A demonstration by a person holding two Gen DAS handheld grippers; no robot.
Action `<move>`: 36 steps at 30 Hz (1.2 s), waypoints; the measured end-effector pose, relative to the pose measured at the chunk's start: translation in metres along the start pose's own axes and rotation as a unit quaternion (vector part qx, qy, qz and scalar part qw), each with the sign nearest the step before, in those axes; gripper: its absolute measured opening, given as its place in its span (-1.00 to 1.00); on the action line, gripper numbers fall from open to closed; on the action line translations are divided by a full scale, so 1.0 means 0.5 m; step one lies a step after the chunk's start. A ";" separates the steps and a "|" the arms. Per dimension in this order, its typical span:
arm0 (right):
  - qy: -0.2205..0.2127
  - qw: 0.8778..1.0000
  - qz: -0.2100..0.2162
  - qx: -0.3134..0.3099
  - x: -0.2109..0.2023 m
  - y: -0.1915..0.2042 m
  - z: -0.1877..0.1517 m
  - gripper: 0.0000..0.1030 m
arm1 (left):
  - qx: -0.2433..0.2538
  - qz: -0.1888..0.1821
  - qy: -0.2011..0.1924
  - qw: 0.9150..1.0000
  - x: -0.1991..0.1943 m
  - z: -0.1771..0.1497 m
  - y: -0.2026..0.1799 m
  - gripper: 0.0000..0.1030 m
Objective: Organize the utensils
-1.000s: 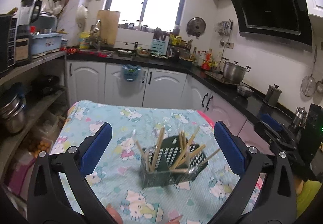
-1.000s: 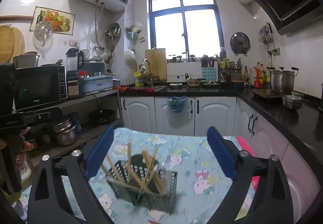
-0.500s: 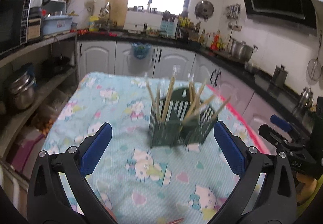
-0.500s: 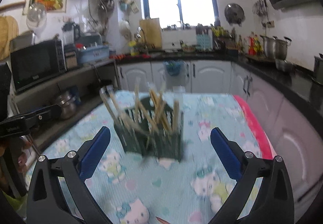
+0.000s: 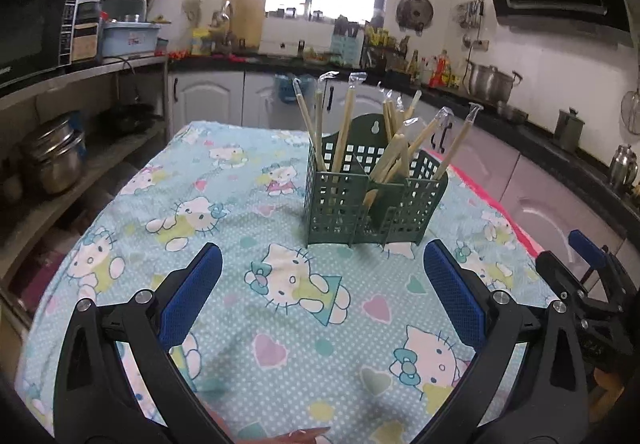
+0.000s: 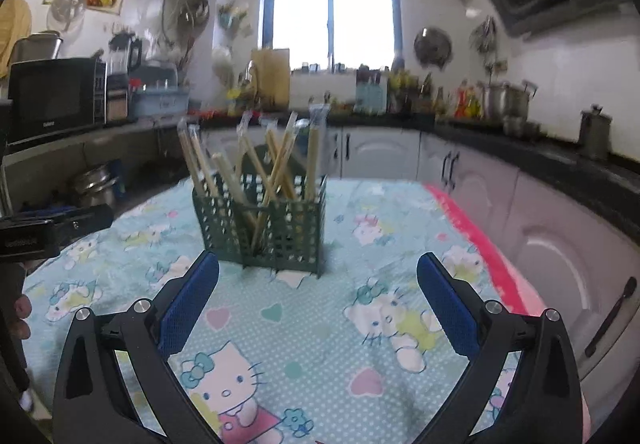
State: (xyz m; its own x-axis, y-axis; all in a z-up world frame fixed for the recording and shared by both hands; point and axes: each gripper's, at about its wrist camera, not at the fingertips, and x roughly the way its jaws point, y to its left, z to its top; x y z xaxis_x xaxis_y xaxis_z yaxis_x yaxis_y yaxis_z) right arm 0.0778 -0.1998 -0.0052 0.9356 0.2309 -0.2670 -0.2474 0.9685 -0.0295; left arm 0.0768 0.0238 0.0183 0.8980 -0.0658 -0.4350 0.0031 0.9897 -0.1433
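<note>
A green perforated utensil holder (image 5: 372,200) stands upright on the table, with several wrapped wooden chopsticks (image 5: 344,132) sticking out of its compartments. It also shows in the right wrist view (image 6: 264,220) with the chopsticks (image 6: 276,160). My left gripper (image 5: 322,296) is open and empty, low over the cloth, a short way in front of the holder. My right gripper (image 6: 318,298) is open and empty, just in front of the holder. The right gripper also appears at the right edge of the left wrist view (image 5: 588,284).
The table carries a light blue Hello Kitty cloth (image 5: 280,284) with a pink edge (image 6: 472,228) on the right. Shelves with pots (image 5: 52,160) stand to the left. White cabinets (image 6: 380,152) and a black counter run behind and to the right.
Both grippers have dropped lower and drawn back toward the near side of the table. The holder now sits farther ahead and higher in both views. Both stay open.
</note>
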 end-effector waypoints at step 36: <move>-0.018 1.000 0.001 0.002 0.007 0.005 -0.040 0.88 | 0.005 0.003 -0.043 0.999 -0.001 -0.047 -0.004 0.80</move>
State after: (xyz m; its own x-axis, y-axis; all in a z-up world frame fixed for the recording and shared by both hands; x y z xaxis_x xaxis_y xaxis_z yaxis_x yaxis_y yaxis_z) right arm 0.0755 -0.1986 -0.0254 0.9438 0.2350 -0.2324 -0.2476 0.9685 -0.0262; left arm 0.0659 0.0189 -0.0021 0.9326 -0.0501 -0.3575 0.0027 0.9913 -0.1319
